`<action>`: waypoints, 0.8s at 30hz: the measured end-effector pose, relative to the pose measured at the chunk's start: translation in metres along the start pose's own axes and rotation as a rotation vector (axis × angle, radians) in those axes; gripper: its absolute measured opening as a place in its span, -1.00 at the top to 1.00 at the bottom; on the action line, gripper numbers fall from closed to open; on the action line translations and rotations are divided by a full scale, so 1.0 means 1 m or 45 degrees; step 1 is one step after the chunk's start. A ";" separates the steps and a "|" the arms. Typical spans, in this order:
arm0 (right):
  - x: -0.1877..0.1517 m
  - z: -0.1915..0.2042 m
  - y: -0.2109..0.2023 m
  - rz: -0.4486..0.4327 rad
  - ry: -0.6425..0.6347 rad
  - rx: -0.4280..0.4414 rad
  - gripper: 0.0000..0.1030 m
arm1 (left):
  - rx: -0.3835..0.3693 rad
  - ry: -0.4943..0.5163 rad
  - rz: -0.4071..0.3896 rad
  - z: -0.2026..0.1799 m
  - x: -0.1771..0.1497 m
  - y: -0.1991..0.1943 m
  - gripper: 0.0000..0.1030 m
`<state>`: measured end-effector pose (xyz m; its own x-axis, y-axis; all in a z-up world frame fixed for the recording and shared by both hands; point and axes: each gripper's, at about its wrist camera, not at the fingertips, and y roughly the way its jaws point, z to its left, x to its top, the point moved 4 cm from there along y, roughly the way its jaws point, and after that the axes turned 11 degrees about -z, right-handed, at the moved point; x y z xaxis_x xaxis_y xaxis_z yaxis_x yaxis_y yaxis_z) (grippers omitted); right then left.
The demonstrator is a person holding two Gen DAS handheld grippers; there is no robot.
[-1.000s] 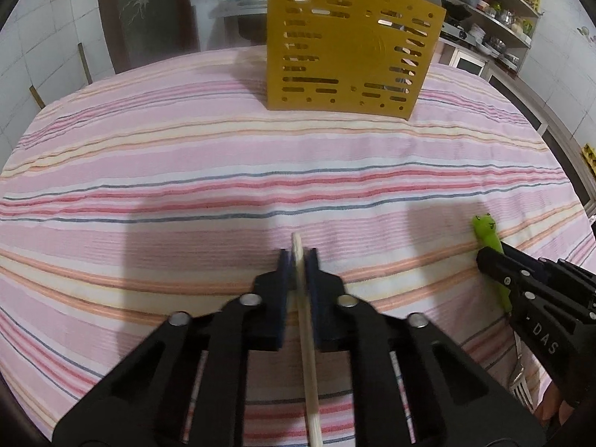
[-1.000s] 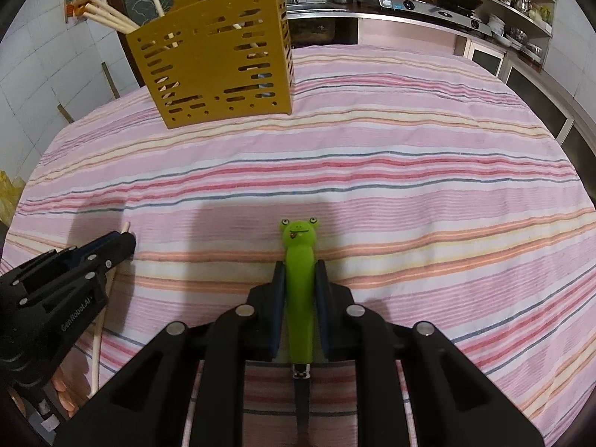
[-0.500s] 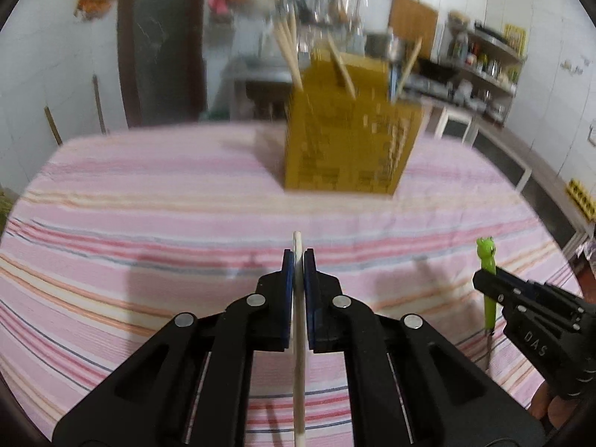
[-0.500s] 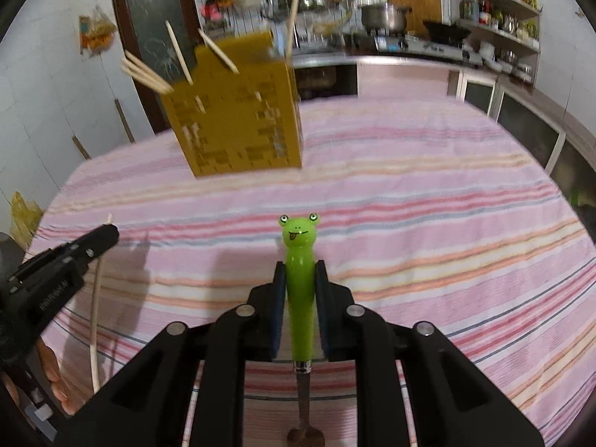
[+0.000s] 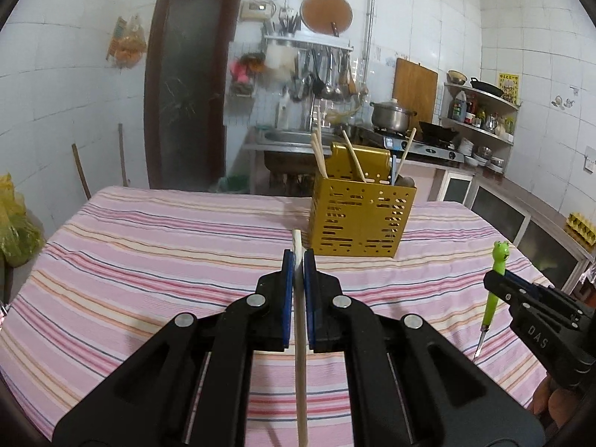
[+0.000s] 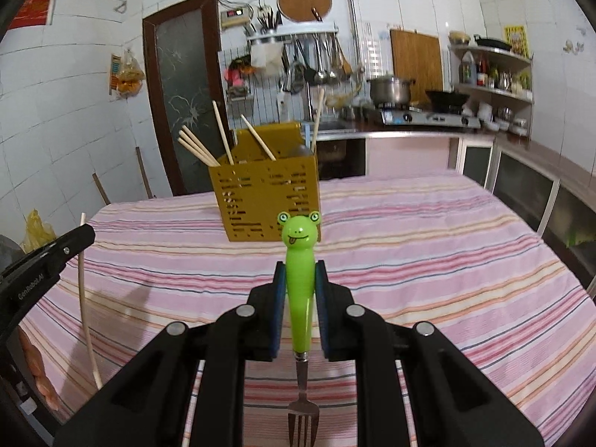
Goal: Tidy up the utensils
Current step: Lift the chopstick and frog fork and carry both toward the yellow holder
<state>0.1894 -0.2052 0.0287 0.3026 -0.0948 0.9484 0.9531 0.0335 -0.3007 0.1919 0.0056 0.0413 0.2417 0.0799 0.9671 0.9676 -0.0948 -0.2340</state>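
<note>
Both claws have lifted off the bench since a second ago, so the views that then looked down on the striped cloth now look level across it, and the yellow holder sits farther off.

Bench [image 5: 156, 246] fills the lower half of both views, bare of loose utensils as far as can be seen. Yellow holder [image 5: 363, 219] stands on it at centre right of the left view, with several chopsticks already leaning out of its top.

Left claw [image 5: 298, 260], at bottom centre, is pressed together on a single chopstick [image 5: 301, 354], gripped near its upper end with the long part hanging down. Right claw [image 6: 300, 279], at bottom centre of its own view, pinches the frog-handled fork [image 6: 299, 287] by the green handle, tines down.

Risks, as I judge them: the chopstick is held far from its middle, so it may swing or pivot and strike the holder's rim. The smooth, tapered handle could slip downward. Leaning chopsticks may block entry, and both claws arriving together could collide.
</note>
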 end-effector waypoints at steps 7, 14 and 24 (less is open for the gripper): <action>0.001 0.007 -0.012 -0.069 -0.032 -0.009 0.69 | 0.011 0.012 -0.072 0.001 0.003 -0.020 0.91; 0.012 0.009 -0.021 -0.133 -0.042 -0.001 0.69 | 0.005 0.012 -0.126 0.002 0.012 -0.029 0.92; 0.036 0.005 -0.015 -0.169 -0.048 0.012 0.69 | -0.026 -0.018 -0.195 0.000 0.041 -0.019 0.92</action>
<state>0.1858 -0.2040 0.0675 0.1737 -0.0619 0.9829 0.9846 0.0327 -0.1719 0.1831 0.0104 0.0859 0.0926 0.1093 0.9897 0.9916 -0.1008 -0.0816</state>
